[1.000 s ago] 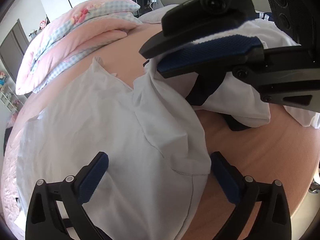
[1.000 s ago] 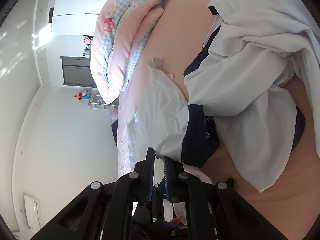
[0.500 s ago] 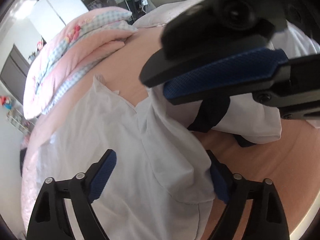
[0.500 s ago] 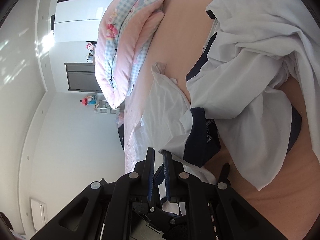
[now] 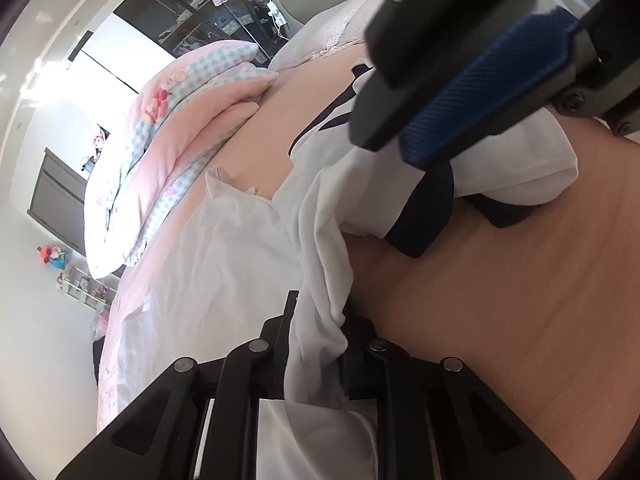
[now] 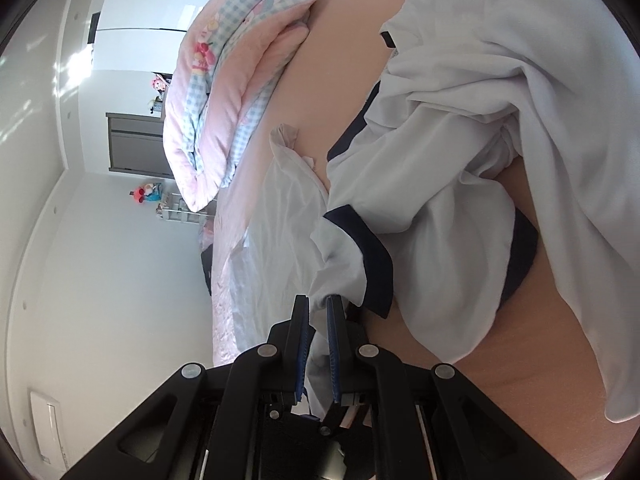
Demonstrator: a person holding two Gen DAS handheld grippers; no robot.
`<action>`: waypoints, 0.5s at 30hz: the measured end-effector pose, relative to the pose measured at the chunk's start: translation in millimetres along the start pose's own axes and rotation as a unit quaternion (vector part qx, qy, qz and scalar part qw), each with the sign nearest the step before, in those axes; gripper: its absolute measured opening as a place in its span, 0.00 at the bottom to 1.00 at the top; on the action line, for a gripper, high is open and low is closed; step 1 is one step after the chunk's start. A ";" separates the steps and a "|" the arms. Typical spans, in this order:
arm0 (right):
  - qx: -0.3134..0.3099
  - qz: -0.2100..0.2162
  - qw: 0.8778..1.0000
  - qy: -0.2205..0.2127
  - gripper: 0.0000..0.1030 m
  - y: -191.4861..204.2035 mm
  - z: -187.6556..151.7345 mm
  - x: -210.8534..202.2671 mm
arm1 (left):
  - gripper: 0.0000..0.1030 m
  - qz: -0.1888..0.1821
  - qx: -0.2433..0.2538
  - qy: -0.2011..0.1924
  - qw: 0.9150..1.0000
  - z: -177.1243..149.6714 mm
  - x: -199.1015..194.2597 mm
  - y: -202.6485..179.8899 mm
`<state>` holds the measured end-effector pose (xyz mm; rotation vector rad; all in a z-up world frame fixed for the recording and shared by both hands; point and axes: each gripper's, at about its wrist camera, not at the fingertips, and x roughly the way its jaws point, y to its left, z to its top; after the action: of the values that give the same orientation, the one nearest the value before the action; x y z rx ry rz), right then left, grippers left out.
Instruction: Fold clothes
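Observation:
A white garment [image 5: 224, 264] lies spread on the pink bed sheet [image 5: 500, 300]. My left gripper [image 5: 320, 312] is shut on a bunched fold of it. My right gripper [image 6: 319, 312] is shut on the edge of a white sleeve with a navy cuff [image 6: 376, 264]. That right gripper [image 5: 460, 92] looms large at the top right of the left wrist view, with its blue pad [image 5: 492, 84] showing. The sleeve belongs to a crumpled white top with navy trim [image 6: 480, 128], which also shows in the left wrist view [image 5: 520, 160].
A rolled pink and blue checked quilt [image 5: 168, 148] lies along the far side of the bed, also in the right wrist view [image 6: 232, 92]. A grey cabinet [image 6: 132, 140] and small shelves with toys [image 5: 80, 284] stand by the white wall.
My left gripper was open over the white garment; it has closed on a fold of it and tilted. My right gripper stays shut on the sleeve, slightly higher.

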<state>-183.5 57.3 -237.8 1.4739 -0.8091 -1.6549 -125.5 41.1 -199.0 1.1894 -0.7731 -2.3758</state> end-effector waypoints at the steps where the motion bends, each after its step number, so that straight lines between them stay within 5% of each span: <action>1: -0.007 -0.009 1.000 0.003 0.09 0.3 -1.5 0.4 | 0.13 0.003 -0.002 -0.001 1.000 1.0 -1.5 -0.7; 2: -0.011 -0.014 1.000 0.006 0.11 0.7 -3.2 1.6 | 0.13 0.005 -0.003 -0.002 1.000 2.1 -3.0 -1.5; 4: -0.010 -0.010 1.000 0.016 0.32 1.8 -7.6 6.4 | 0.13 0.007 -0.004 -0.002 1.000 4.7 -4.7 -2.7; 6: 0.000 0.016 1.000 0.017 0.65 1.4 -10.2 10.9 | 0.13 0.007 -0.006 -0.002 1.000 7.2 -6.1 -3.1; 9: 0.012 0.042 0.999 0.016 0.66 -0.8 -8.8 20.9 | 0.13 0.003 -0.006 -0.002 1.000 11.5 -8.4 -3.2; 15: 0.037 0.029 0.999 0.016 0.66 -2.8 3.5 41.8 | 0.14 -0.023 -0.041 0.010 0.999 21.1 -8.5 7.0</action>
<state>-189.1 22.6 -260.9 1.5108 -0.8959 -1.5693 -137.2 46.8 -179.1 1.2072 -0.6415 -2.4039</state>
